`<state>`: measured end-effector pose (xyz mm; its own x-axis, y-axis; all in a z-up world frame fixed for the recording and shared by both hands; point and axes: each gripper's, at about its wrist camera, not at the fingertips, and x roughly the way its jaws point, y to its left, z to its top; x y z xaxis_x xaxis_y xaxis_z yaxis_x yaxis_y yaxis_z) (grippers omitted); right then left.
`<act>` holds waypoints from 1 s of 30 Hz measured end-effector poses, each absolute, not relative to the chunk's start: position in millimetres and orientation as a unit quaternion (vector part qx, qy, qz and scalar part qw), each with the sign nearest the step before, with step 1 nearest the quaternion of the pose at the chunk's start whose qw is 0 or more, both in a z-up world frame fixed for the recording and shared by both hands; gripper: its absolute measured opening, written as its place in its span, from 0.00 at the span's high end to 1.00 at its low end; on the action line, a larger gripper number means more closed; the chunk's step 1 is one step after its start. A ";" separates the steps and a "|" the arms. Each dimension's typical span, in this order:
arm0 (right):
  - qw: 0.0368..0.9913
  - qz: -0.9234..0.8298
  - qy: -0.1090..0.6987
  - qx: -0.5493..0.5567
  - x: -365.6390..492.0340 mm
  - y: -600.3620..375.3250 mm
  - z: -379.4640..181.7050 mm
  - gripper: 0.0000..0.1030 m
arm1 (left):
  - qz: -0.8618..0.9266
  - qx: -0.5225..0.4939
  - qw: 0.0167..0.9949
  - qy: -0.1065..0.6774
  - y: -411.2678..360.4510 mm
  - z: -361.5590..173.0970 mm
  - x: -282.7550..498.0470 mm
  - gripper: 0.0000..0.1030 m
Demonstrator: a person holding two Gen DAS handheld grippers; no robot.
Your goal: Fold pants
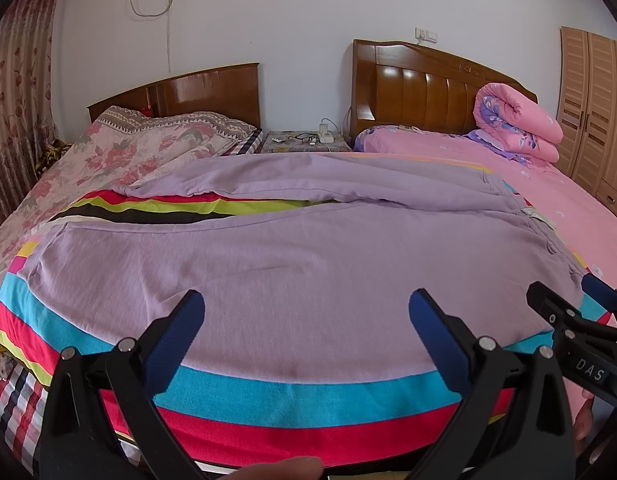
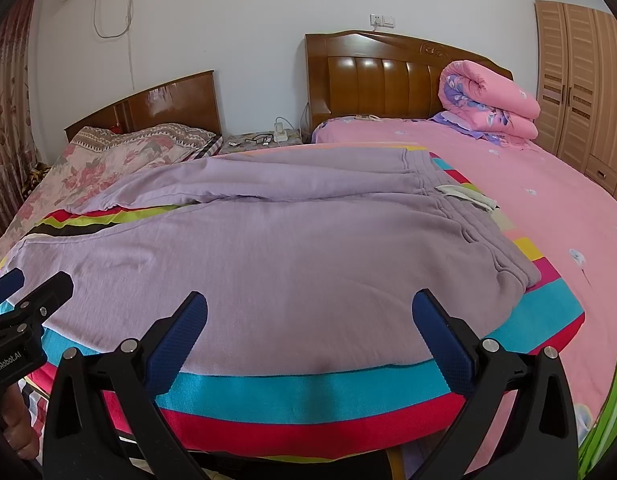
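Lilac pants (image 1: 268, 264) lie flat on a striped blanket (image 1: 308, 396), waistband to the right, legs running left. The two legs are parted, with stripes showing between them. My left gripper (image 1: 306, 304) is open, holding nothing, and hovers over the near edge of the near leg. In the right wrist view the same pants (image 2: 288, 248) show their waistband (image 2: 472, 224) and a white label (image 2: 468, 196). My right gripper (image 2: 310, 302) is open and holds nothing, just above the near hem side by the striped blanket (image 2: 308, 396). Each gripper appears in the other's view: right gripper (image 1: 564, 292), left gripper (image 2: 36, 280).
A pink bed (image 1: 548, 200) with a rolled pink quilt (image 1: 516, 128) lies to the right, and a floral-covered bed (image 1: 108, 152) to the left. A nightstand (image 1: 304, 140) with glasses stands between the headboards. A wardrobe (image 1: 596, 112) is at the far right.
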<state>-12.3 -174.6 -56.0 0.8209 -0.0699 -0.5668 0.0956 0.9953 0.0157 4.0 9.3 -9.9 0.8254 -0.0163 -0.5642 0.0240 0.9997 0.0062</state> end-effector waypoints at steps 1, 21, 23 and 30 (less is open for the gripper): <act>0.954 -0.044 0.296 0.022 -12.4 -174.4 -56.2 0.04 | -0.010 0.007 0.955 0.295 9.4 -9.9 4.1 0.01; 0.952 -0.045 0.303 0.027 -10.3 -177.7 -60.8 0.04 | -0.006 0.008 0.951 0.310 9.3 -13.7 6.7 0.01; 0.951 -0.048 0.304 0.029 -9.1 -179.4 -61.1 0.04 | -0.005 0.008 0.950 0.313 9.8 -14.2 8.2 0.01; 0.950 -0.051 0.307 0.022 -2.6 -184.1 -60.2 0.04 | 0.000 0.016 0.946 0.325 11.3 -15.9 18.8 0.01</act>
